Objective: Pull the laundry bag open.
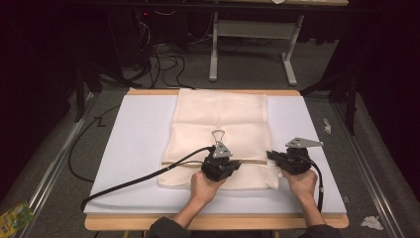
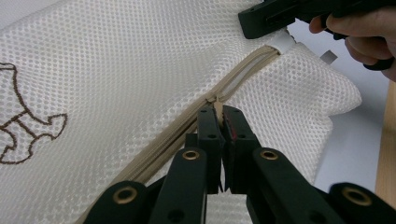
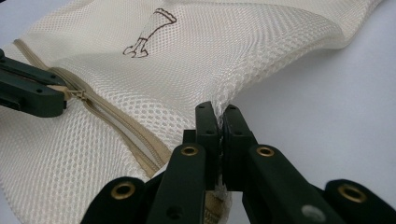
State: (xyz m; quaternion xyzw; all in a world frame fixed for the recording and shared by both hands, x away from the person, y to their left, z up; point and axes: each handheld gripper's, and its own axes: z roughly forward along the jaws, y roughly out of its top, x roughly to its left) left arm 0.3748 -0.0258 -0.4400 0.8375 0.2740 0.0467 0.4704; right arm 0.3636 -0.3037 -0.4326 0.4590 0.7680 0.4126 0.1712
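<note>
A cream mesh laundry bag (image 1: 220, 119) lies flat on a white board (image 1: 138, 148), its beige zipper (image 1: 252, 161) running across its near part. My left gripper (image 1: 236, 164) is shut on the zipper pull (image 2: 215, 100), part-way along the zipper (image 2: 163, 144). At the bag's right edge my right gripper (image 1: 270, 155) is shut on the mesh at the zipper's end. In the right gripper view its jaws pinch the bag's edge (image 3: 224, 100), and the left gripper (image 3: 28, 91) sits at the zipper pull (image 3: 77, 94). A brown embroidered motif (image 2: 23, 130) marks the mesh.
The board rests on a wooden table (image 1: 124, 223) with bare white margins left and right of the bag. Cables (image 1: 163, 64) and a white desk frame (image 1: 257, 29) are on the floor behind. A yellow-green packet (image 1: 12, 215) and crumpled paper (image 1: 371, 222) lie beside the table.
</note>
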